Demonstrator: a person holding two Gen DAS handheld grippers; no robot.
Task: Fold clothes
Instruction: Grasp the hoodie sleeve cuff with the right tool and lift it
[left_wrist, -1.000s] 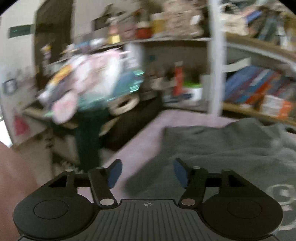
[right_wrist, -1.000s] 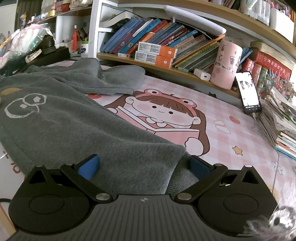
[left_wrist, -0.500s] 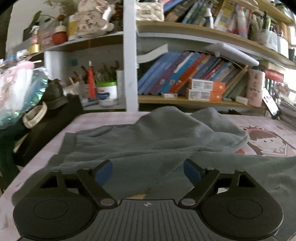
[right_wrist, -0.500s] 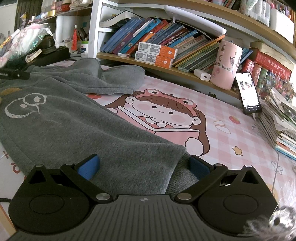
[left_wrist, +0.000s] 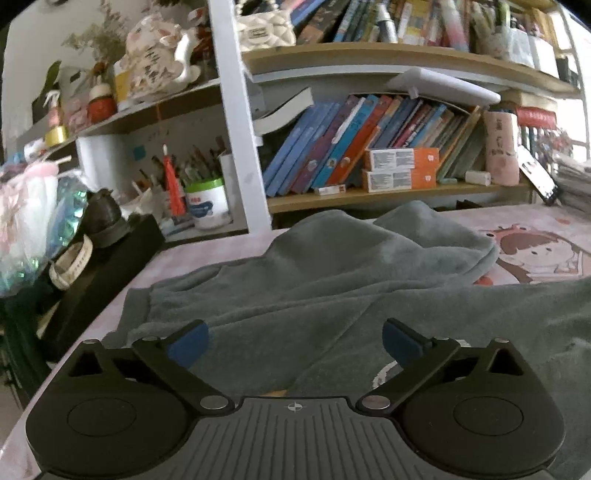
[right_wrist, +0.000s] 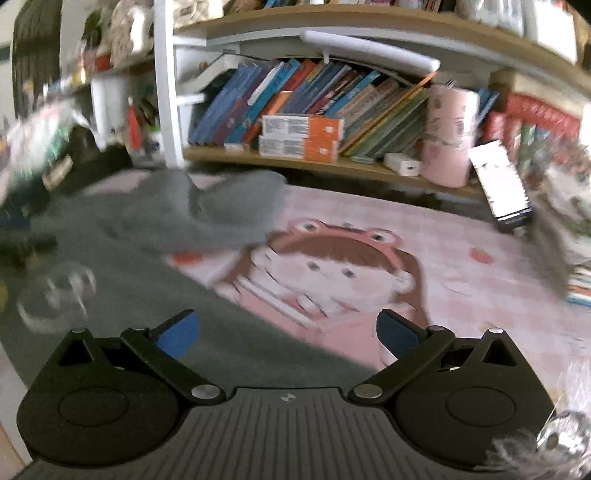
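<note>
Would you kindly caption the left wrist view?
Open left gripper poised over a rumpled grey garment before a bookshelf.

1. The pink cartoon mat (right_wrist: 424, 258) lies bare between the grey sweatshirt (left_wrist: 332, 295) and the far shelf, open for a pass from the right
2. The sweatshirt's bunched hood (left_wrist: 424, 240) rises as a soft hump ahead of the left gripper (left_wrist: 293, 341), whose jaws stand wide apart with only flat cloth between them
3. A black box (left_wrist: 99, 273) with a dark hat on it walls the mat's left edge
4. At the back, the low bookshelf (right_wrist: 314, 164) blocks the way; a pink cup (right_wrist: 448, 136) and a leaning phone (right_wrist: 502, 184) crowd its right end
5. A stack of papers (right_wrist: 580, 258) closes the far right, though that view is blurred
</note>
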